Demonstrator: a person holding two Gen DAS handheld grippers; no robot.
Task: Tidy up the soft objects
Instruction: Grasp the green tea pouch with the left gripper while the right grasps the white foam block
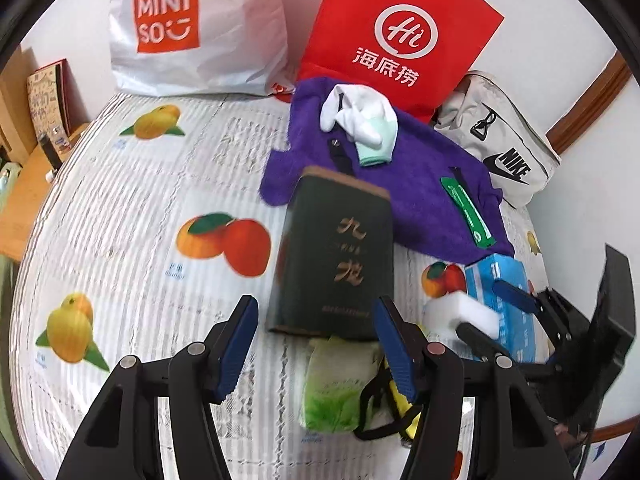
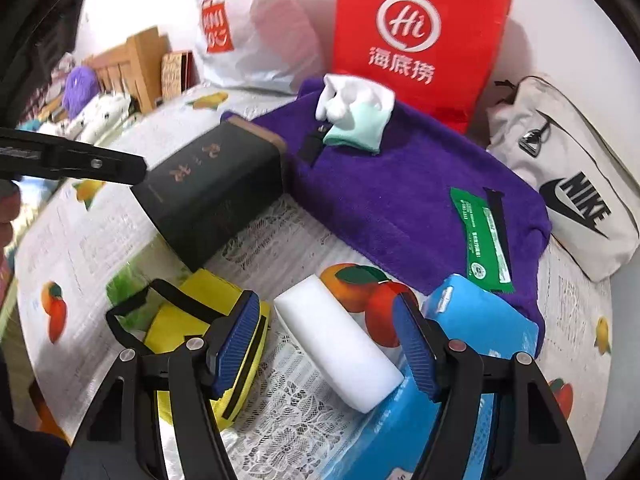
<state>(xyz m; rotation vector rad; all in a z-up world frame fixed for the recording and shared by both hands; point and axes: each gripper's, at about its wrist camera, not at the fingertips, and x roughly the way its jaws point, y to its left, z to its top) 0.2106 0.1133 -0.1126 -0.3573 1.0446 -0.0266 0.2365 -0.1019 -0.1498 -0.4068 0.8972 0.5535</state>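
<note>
Right tool [image 2: 324,344]: released, jaws spread wide, holding nothing. The white foam block [image 2: 338,342] lies directly between its fingers, one end resting on the blue tissue pack [image 2: 480,320] just to the tool's right. Judgement: the spread is set to straddle the block for a pick-up. A yellow pouch [image 2: 200,332] sits touching the tool's left finger.

Left tool [image 1: 316,342]: likewise released and empty. A green tissue packet [image 1: 336,384] lies between its fingers, near the right one; just ahead lies a dark green box [image 1: 334,256], rigid by appearance and likely not a target.

Farther ahead of both tools, a purple towel [image 2: 400,184] is spread on the tabletop [image 1: 140,208], carrying white gloves [image 2: 352,108] and a green sachet [image 2: 480,236]. Beyond stand a red bag [image 2: 420,32], a white Miniso bag [image 1: 192,28] and a Nike bag [image 2: 572,192], plausible receptacles.
</note>
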